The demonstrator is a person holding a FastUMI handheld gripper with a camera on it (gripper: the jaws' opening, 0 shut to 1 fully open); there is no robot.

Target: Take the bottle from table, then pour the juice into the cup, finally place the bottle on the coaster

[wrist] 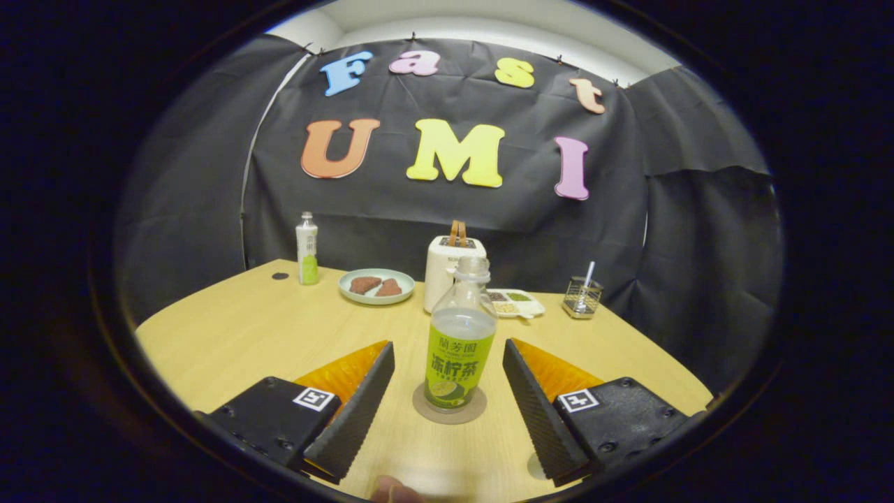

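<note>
The hand-held gripper (448, 370) has its fingers spread apart, touching nothing. Between them, at 12 o'clock, the uncapped clear plastic bottle with a green label (459, 342) stands upright on a round brownish coaster (449, 411) on the pale wooden table (230, 335). Beyond, at 11 o'clock, a light green plate (376, 286) holds two brown pieces, possibly toast.

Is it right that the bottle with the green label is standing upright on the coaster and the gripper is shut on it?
Not quite. In the gripper view the bottle does stand upright on the coaster, but the gripper is open: its fingers sit on either side of the bottle with a clear gap on each side, touching nothing.
</note>
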